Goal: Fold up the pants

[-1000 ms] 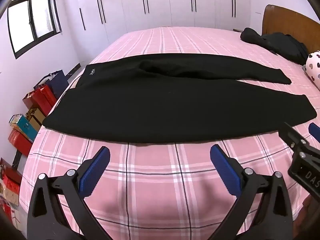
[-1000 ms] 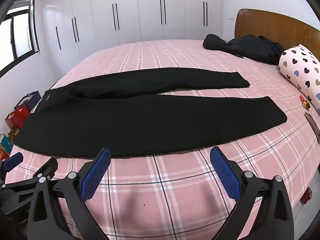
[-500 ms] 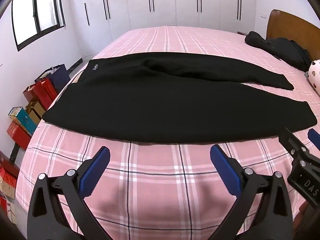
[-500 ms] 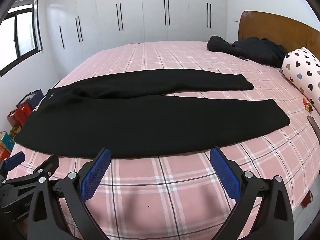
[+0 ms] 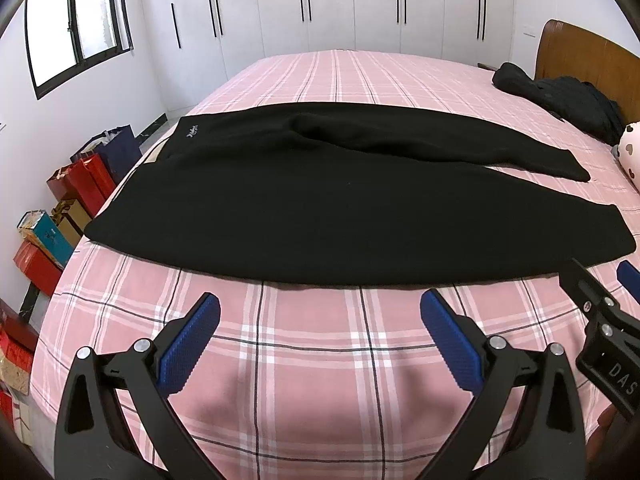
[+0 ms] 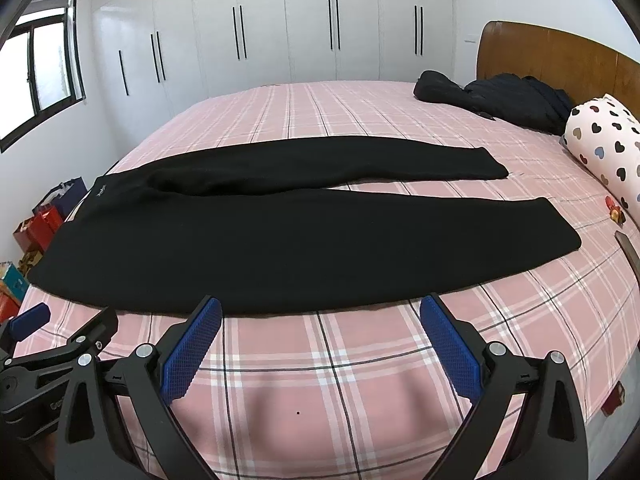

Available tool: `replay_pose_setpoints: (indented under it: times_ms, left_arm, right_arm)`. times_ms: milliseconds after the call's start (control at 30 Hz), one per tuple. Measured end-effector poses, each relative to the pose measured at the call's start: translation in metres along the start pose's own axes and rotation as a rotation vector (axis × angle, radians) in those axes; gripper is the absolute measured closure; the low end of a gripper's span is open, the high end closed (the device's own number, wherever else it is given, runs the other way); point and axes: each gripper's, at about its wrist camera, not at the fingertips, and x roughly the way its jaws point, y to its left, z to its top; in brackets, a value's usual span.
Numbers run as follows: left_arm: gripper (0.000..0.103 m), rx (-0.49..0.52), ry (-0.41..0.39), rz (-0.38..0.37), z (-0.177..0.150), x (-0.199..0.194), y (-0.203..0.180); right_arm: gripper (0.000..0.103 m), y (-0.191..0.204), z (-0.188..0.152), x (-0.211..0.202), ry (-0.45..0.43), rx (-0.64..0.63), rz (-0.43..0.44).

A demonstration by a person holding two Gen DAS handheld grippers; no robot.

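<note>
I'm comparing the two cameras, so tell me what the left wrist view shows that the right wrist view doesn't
Only the left wrist view shows the full stack of gift boxes on the floor. Only the right wrist view shows the whole heart-print pillow and a small red object beside it. Both show the black pants spread flat, unfolded, on the pink plaid bed, with the left gripper and right gripper open.

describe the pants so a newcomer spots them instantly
Start at the pink plaid bed. The pants lie flat across its middle, legs apart and pointing toward the headboard. Unlike the crumpled dark jacket by the headboard, they are spread out smooth.
</note>
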Motion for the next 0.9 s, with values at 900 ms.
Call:
replay_pose_setpoints:
  times_ms: [900]
  left_arm:
    - [0.005, -0.004, -0.002, 0.011, 0.0, -0.0004, 0.0009]
  right_arm:
    - [0.005, -0.0022, -0.0023, 0.001, 0.008, 0.001, 0.009]
